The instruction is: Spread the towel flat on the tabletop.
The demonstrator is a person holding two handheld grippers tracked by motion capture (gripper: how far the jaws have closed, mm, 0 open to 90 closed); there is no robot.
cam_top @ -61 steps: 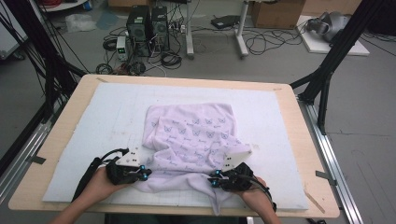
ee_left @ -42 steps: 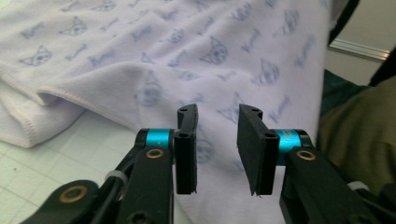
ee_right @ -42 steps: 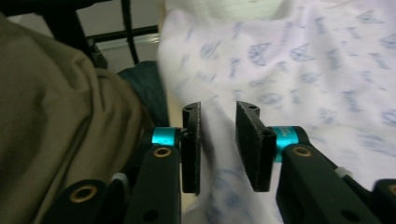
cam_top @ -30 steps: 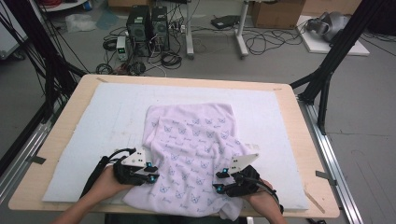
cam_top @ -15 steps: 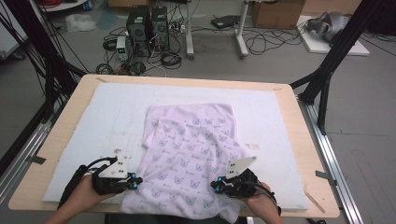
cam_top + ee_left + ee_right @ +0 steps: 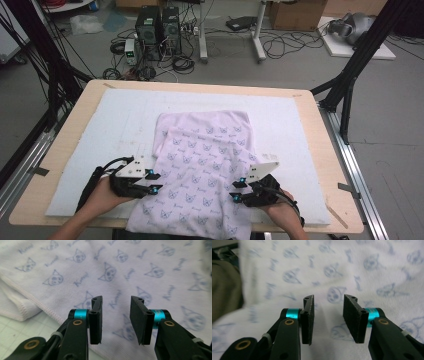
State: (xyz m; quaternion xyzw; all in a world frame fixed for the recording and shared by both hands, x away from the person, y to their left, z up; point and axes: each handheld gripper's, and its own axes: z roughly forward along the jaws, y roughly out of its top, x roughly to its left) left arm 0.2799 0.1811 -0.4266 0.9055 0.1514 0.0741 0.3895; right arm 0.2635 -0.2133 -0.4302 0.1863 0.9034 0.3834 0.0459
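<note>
A pale lilac towel (image 6: pixel 205 165) printed with blue cat faces lies on the white mat (image 6: pixel 100 130), its top layer drawn down over the table's front edge. My left gripper (image 6: pixel 156 182) rests at the towel's near left edge, and my right gripper (image 6: pixel 235 190) at its near right side. In the left gripper view the gripper (image 6: pixel 116 315) is open just above the towel (image 6: pixel 120 270), near its stitched hem. In the right gripper view that gripper (image 6: pixel 328 315) is open over the printed cloth (image 6: pixel 352 272). Nothing sits between either pair of jaws.
The mat covers a wooden table (image 6: pixel 320 150) with a bare rim all round. Black frame posts (image 6: pixel 350 75) stand at both sides. Computer towers (image 6: pixel 157 25) and cables lie on the floor beyond. Dark clothing (image 6: pixel 224 295) shows at the left of the right gripper view.
The towel's bunched top layer has been pulled toward the person and spread flat, now hanging over the front edge. The left gripper swung out left, then came back onto the towel's edge.
</note>
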